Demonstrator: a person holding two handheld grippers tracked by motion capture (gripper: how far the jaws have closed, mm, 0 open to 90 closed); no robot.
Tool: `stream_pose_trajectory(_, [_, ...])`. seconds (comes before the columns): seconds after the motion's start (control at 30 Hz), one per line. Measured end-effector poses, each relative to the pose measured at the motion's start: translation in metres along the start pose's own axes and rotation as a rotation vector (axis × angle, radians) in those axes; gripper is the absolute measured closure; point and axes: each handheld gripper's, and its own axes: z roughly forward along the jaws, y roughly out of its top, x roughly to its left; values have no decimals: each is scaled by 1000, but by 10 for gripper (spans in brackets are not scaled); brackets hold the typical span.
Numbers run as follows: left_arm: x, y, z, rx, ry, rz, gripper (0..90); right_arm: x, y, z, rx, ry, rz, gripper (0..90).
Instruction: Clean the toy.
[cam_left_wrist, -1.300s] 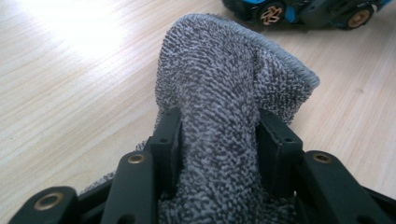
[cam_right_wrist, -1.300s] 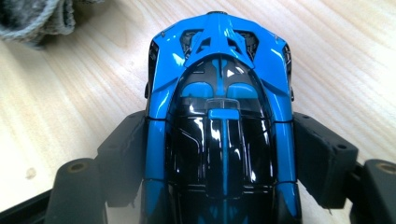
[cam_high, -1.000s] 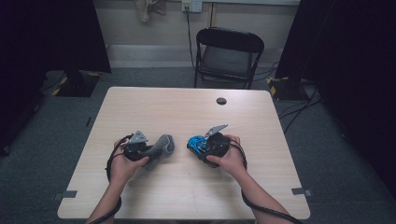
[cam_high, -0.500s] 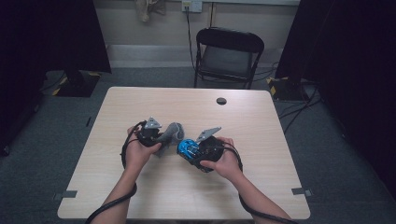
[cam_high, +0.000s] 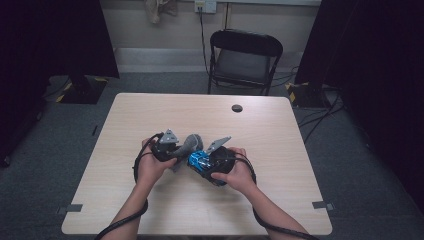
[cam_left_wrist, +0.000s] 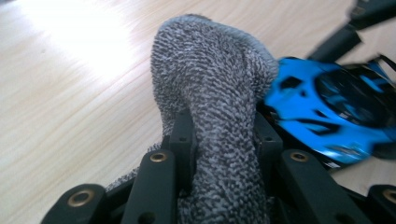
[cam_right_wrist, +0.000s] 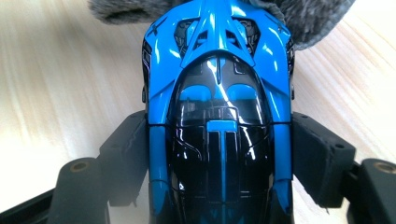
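A grey knitted cloth (cam_left_wrist: 212, 88) stands bunched between the jaws of my left gripper (cam_left_wrist: 224, 140), which is shut on it. In the high view that cloth (cam_high: 189, 144) sticks out from the left gripper (cam_high: 176, 150) at mid-table. A glossy blue and black toy car (cam_right_wrist: 217, 112) is clamped by its sides in my right gripper (cam_right_wrist: 217, 158). In the high view the car (cam_high: 199, 161) points left from the right gripper (cam_high: 202, 162). The car's nose (cam_left_wrist: 322, 107) touches the cloth (cam_right_wrist: 303, 18).
The light wooden table (cam_high: 150, 115) has a small black disc (cam_high: 237, 108) near its far edge. A black folding chair (cam_high: 243, 60) stands beyond the table. Dark curtains flank the room, and cables lie on the grey floor at the right.
Both hands have come together at mid-table. The left gripper carried the cloth to the right, the right gripper brought the car left, and the car's nose now meets the cloth.
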Motion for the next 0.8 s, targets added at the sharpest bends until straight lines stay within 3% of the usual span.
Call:
stream_pose_trajectory(0.2, [-4, -4, -3, -1, -30, 48, 691, -2, -1, 1, 23, -8, 1, 273])
stream_pose_trajectory(0.4, [-6, -7, -7, 14, -71, 55, 692, -7, -3, 1, 47, -29, 11, 273])
stream_pose_trajectory(0.8, [-19, -12, -8, 14, -122, 66, 692, -21, -6, -4, 46, -64, 82, 273])
